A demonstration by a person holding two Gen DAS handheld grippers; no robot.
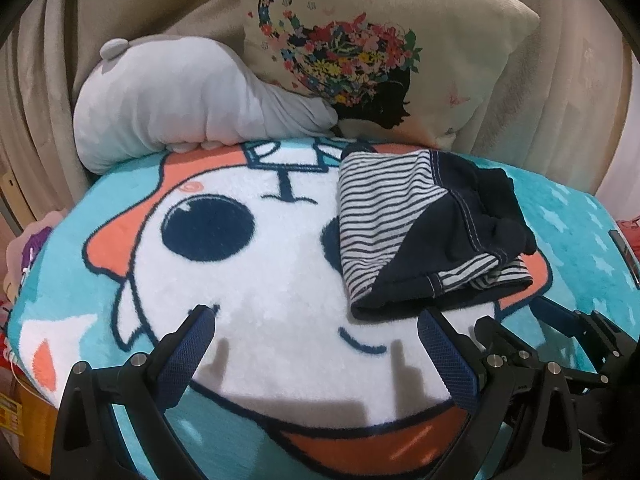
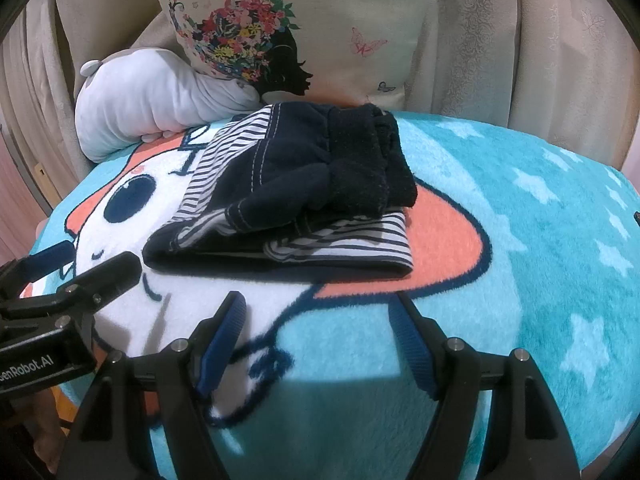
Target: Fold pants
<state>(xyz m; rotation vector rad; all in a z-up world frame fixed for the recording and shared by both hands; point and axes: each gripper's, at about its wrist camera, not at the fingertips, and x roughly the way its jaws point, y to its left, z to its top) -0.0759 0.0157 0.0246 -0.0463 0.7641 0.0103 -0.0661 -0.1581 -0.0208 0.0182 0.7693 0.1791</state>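
Observation:
The pants [image 1: 424,232], navy with a navy-and-white striped lining, lie folded in a small bundle on a turquoise cartoon blanket [image 1: 260,264]. They also show in the right wrist view [image 2: 304,192]. My left gripper [image 1: 316,316] is open and empty, its fingers just in front of the bundle's near edge. My right gripper [image 2: 320,304] is open and empty, a short way in front of the bundle. The left gripper also shows at the left of the right wrist view [image 2: 86,258].
A grey plush cushion [image 1: 180,100] and a cream floral pillow [image 1: 372,48] lean at the back of the blanket. Beige curtains [image 2: 560,40] hang behind. The blanket [image 2: 520,280] spreads wide to the right of the pants.

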